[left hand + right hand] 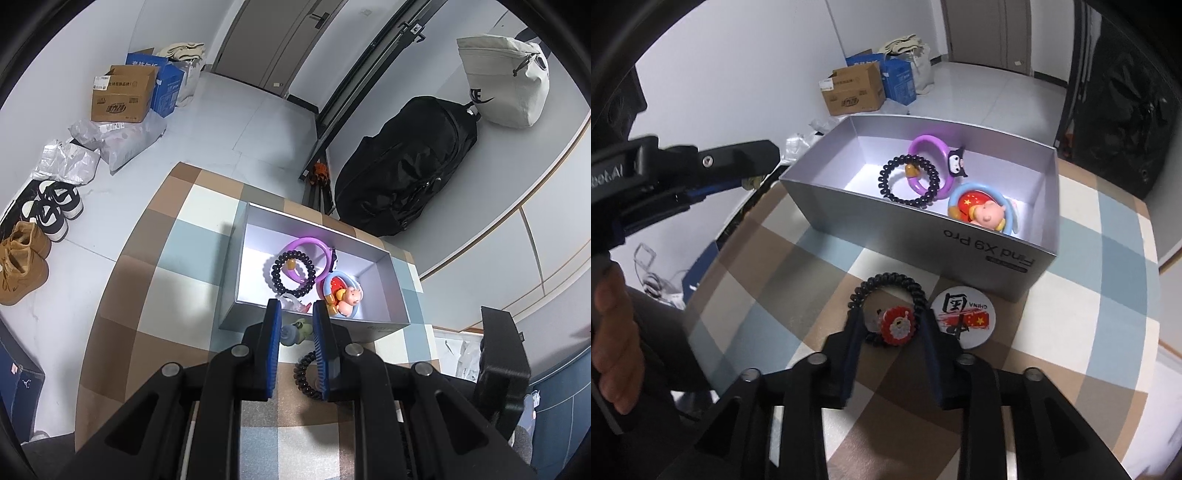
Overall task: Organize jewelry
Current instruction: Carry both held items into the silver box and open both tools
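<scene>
While the left tool (294,308) grips a small green charm (295,331), the right tool (891,319) gapes over the checkered tablecloth (1089,295).

Pale floor (258,122), seemingly tiled

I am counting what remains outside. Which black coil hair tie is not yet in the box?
The black coil hair tie with the red Santa charm, lying on the checkered tablecloth between the right tongs; the other lies inside the silver box.

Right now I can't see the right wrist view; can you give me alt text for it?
The right gripper hangs open over a black coil hair tie with a red charm, lying on the checkered tablecloth beside a round badge. Behind them an open grey box holds a purple bangle, a black bead bracelet and a blue ring toy; the left gripper reaches in from the left.
</scene>
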`<action>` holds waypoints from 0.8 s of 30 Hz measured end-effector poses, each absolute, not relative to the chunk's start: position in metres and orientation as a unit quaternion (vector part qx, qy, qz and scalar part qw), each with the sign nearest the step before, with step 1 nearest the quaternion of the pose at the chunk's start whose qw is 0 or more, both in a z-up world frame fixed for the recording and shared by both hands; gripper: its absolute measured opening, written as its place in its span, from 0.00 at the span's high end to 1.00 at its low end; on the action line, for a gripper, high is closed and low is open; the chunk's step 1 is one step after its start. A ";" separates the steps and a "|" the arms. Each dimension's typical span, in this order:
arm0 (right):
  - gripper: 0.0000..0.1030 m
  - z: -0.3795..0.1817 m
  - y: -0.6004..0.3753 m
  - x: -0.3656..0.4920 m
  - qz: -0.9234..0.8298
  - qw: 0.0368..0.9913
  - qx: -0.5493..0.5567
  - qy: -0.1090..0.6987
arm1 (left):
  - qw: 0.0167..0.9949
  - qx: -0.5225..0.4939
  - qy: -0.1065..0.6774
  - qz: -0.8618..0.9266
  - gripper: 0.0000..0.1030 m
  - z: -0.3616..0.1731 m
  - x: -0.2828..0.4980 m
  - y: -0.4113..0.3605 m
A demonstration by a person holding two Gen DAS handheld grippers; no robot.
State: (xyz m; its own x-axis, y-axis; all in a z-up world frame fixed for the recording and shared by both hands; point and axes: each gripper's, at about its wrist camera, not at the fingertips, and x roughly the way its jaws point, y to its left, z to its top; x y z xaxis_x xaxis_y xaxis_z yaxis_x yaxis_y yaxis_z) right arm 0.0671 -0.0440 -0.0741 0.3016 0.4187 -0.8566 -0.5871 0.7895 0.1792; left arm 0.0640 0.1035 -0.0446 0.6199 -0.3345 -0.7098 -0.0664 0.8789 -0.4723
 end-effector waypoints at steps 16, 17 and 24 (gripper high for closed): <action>0.83 -0.040 -0.056 0.062 0.335 0.825 -0.043 0.453 | 0.873 -0.225 0.424 -0.083 0.88 -0.039 0.072 0.097; 0.83 -0.035 -0.059 0.064 0.336 0.828 -0.035 0.447 | 0.874 -0.225 0.423 -0.085 0.88 -0.038 0.074 0.096; 0.82 -0.001 -0.081 0.080 0.332 0.857 0.032 0.392 | 0.874 -0.218 0.425 -0.089 0.88 -0.039 0.090 0.088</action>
State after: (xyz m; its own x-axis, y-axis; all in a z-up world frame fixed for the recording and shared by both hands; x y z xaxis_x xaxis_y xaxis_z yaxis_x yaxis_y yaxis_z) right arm 0.0796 -0.0805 -0.0010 0.4722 0.5941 -0.6512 -0.5437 0.7778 0.3153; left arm 0.0899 0.0878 -0.0389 0.6225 -0.3409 -0.7045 -0.0305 0.8889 -0.4570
